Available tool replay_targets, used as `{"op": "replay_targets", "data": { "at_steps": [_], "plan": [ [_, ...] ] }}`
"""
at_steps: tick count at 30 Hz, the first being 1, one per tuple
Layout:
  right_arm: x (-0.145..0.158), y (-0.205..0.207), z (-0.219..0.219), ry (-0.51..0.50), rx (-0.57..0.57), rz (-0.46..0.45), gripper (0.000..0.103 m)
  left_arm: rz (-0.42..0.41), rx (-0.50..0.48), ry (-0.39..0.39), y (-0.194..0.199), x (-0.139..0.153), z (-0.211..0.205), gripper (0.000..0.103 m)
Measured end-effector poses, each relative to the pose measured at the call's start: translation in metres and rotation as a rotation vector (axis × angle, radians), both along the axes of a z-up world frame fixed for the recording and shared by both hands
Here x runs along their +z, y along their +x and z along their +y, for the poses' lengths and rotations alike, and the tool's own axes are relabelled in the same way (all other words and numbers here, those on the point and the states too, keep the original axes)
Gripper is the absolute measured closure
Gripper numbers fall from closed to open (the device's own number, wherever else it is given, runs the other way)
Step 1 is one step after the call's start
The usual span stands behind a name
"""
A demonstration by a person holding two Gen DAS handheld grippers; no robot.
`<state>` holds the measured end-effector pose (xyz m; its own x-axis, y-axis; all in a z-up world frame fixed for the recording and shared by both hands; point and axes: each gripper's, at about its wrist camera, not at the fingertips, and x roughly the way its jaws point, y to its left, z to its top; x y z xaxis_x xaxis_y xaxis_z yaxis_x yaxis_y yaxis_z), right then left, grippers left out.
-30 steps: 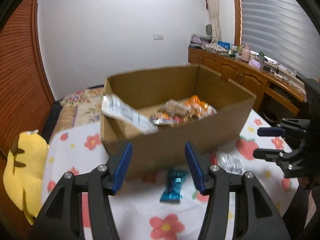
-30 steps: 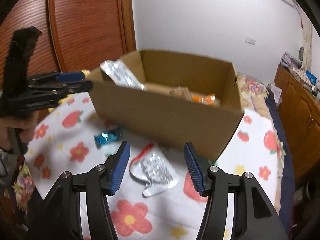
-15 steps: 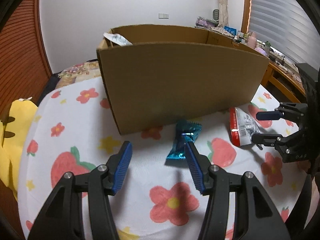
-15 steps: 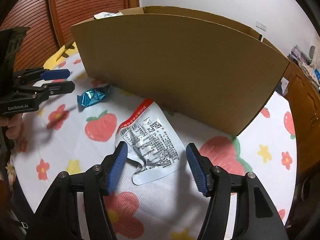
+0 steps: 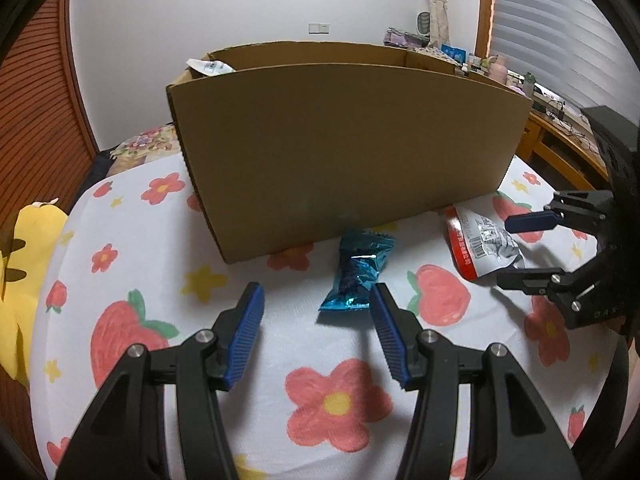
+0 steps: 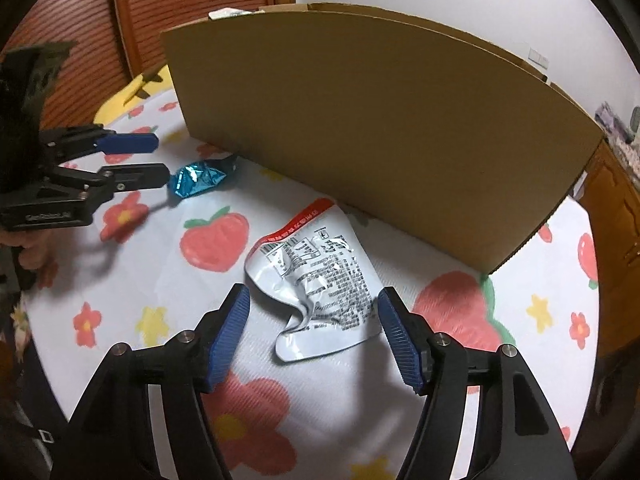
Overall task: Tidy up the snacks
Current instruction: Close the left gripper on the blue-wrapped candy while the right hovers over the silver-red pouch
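Left wrist view: The left gripper is pointing down at the table, which is wearing a white cloth printed with flowers and strawberries. Its fingers are standing apart and clamping nothing. A blue candy wrapper is lying on the cloth just ahead of the fingertips, its near end sitting just beside the right-hand finger and toward that side of the gap; whether they are touching cannot be told. A cardboard box is standing directly behind the wrapper, its front wall facing the camera. A white packet is showing above the box rim at the far left corner. To the right, the right gripper is reaching over a silver snack bag with a red edge, which is lying on the cloth near the box's right front corner. A yellow plush toy is lying past the table's left edge.

Right wrist view: The right gripper is pointing down over the silver snack bag. Its fingers are opening, with the bag's crumpled near end lying between them and no pad pressing on it. The cardboard box is standing just behind the bag. At the left, the left gripper is sitting with its fingertips at the blue candy wrapper, fingers apart.
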<state>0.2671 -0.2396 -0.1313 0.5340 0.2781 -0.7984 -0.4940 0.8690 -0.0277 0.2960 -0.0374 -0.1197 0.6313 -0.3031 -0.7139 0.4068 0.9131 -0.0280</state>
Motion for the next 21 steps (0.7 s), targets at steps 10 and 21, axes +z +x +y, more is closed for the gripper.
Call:
{"op": "replay_targets", "data": {
  "at_steps": [10, 21],
  "plan": [
    [-0.005, 0.016, 0.001, 0.016, -0.024, 0.007, 0.034, 0.028, -0.001, 0.018, 0.005, -0.005, -0.004, 0.048],
    [-0.008, 0.014, 0.000, 0.022, -0.035, -0.014, 0.028, 0.091, -0.046, -0.038, 0.016, -0.006, -0.013, 0.048]
  ]
}}
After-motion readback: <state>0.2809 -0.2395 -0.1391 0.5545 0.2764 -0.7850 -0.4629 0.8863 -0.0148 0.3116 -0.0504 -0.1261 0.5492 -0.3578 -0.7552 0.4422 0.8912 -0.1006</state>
